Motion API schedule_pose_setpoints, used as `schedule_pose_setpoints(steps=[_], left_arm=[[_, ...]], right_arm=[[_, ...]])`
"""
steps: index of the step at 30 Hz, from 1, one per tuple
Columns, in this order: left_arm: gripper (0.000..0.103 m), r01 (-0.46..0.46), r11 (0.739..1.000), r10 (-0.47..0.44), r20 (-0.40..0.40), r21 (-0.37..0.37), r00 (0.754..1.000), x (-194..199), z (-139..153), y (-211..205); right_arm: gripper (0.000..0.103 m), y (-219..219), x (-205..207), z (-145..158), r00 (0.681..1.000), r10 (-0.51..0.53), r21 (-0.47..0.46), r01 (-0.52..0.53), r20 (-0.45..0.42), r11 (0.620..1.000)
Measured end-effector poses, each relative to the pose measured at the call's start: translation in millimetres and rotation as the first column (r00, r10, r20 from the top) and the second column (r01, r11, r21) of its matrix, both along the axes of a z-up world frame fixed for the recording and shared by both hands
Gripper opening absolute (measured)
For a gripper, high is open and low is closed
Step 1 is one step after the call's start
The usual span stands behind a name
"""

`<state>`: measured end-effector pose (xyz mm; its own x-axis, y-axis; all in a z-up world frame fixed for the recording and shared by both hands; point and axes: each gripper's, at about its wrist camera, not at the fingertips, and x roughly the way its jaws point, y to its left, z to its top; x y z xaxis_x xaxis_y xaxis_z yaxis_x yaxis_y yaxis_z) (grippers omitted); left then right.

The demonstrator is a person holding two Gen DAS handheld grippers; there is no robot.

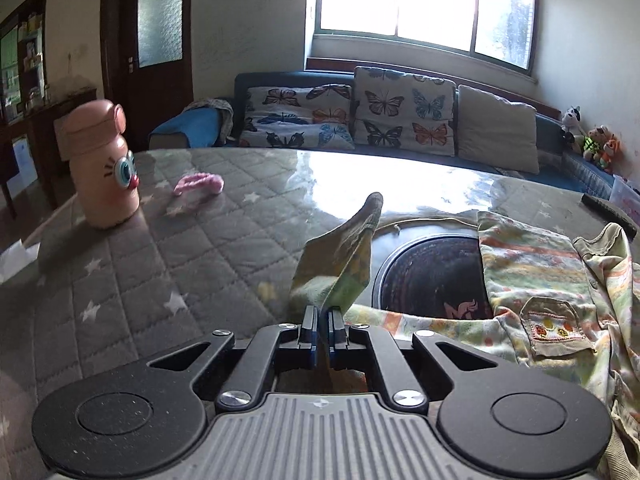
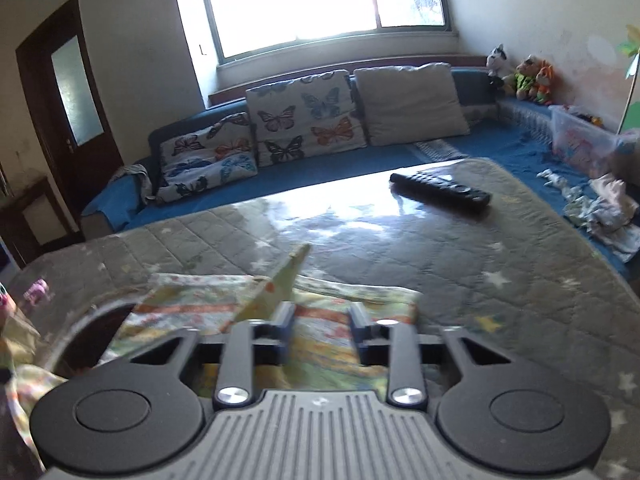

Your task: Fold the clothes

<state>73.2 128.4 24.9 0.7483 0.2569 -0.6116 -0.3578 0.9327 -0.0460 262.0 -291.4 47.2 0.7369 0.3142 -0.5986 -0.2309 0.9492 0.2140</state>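
Left gripper [image 1: 323, 320] is pinched tight on a corner of the shirt [image 1: 532, 280], cloth peaking up between its fingers. The rest sprawls rightward across the quilted table [image 1: 160, 248]. Right gripper [image 2: 320, 326] hangs spread over the shirt's far edge, gripping nothing, nearer that side.

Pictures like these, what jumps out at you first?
The left gripper, shut on a corner of the pastel shirt and lifting it off the quilted table. Far left on the table stands a pink bottle with a cartoon eye. Behind, butterfly cushions line the blue sofa under a bright window.
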Motion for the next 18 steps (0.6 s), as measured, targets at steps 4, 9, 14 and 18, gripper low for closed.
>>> schedule_pose_setpoints(steps=[4,9,14,18], left_arm=[[0.006,-0.005,1.000,0.005,-0.006,-0.009,1.000,0,-4,2],[0.006,-0.005,1.000,0.005,-0.021,-0.011,1.000,8,-9,6],[0.003,-0.024,1.000,0.023,-0.034,-0.016,0.999,12,-14,11],[0.001,-0.046,0.999,0.046,-0.022,-0.016,0.999,8,-10,14]], right_arm=[[0.046,23,32,-12,0.999,-0.004,0.049,0.006,-0.045,0.999],[0.046,45,66,-32,0.995,-0.017,-0.018,0.016,-0.097,1.000],[0.006,41,71,-45,0.992,-0.028,-0.045,0.023,-0.126,0.999],[0.003,25,51,-32,0.997,-0.041,-0.079,0.036,-0.063,0.996]])
